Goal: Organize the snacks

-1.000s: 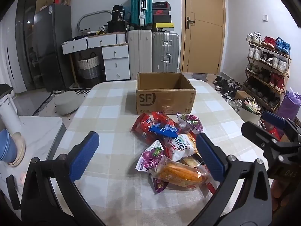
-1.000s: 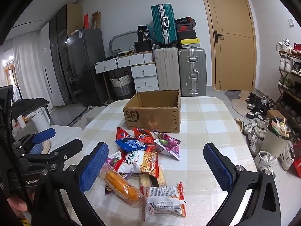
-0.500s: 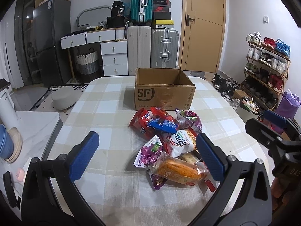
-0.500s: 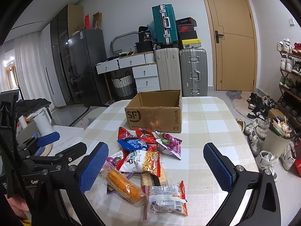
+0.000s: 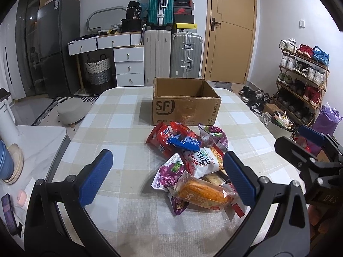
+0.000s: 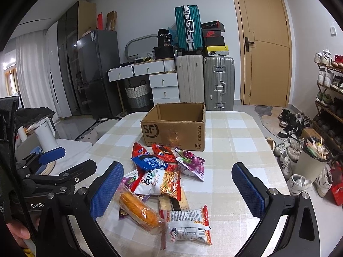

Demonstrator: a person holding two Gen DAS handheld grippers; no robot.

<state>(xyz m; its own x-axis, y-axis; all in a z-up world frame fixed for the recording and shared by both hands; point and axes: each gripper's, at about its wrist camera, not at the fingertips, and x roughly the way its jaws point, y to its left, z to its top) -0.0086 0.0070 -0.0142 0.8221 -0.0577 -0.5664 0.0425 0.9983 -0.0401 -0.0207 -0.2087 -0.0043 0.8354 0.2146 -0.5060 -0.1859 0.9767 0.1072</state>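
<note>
A heap of snack packets [image 5: 190, 162] lies mid-table on the checked cloth [image 5: 120, 128], just in front of the open cardboard box [image 5: 185, 105] that stands toward the far edge. The left gripper [image 5: 167, 175] hangs released above the near edge, the heap ahead between its fingers. The right gripper [image 6: 178, 184] is likewise spread wide and empty, the packets directly before it.
</note>
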